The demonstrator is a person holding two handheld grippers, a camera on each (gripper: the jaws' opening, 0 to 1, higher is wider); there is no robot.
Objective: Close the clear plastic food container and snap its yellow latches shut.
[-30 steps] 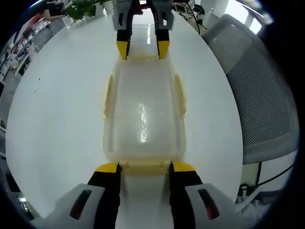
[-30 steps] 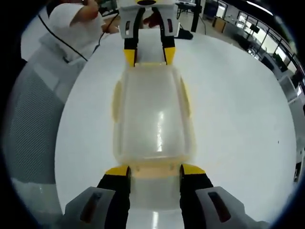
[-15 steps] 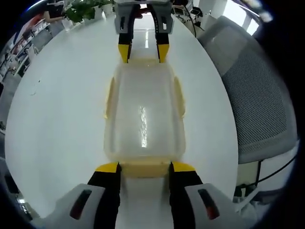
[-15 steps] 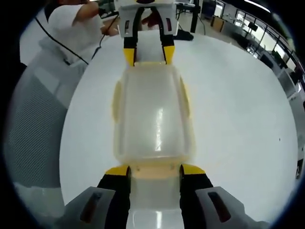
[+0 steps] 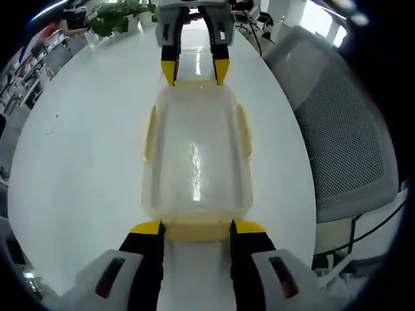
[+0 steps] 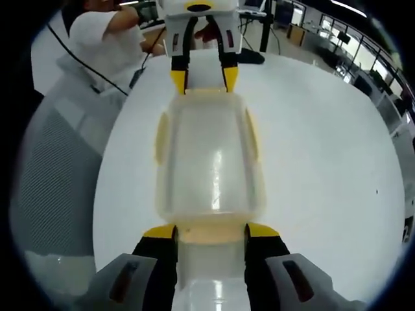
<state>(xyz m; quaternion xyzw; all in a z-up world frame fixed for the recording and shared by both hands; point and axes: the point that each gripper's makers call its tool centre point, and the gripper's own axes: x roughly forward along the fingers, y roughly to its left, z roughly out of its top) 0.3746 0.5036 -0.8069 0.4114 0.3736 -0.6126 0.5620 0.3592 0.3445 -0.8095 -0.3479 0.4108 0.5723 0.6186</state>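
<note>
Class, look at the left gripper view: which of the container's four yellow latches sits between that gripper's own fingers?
The end latch at the view's bottom, between the left gripper fingers; two run along the long sides, the fourth faces the right gripper.

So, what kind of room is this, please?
Probably an open office or lab. The container lies on a large white table, with a grey mesh chair beside it, a green plant at the far edge, and desks with equipment in the background.

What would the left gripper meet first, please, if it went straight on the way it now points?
The left gripper would meet the yellow latch on the near end of the clear food container; that latch already lies between its open jaws, though contact is unclear.
</note>
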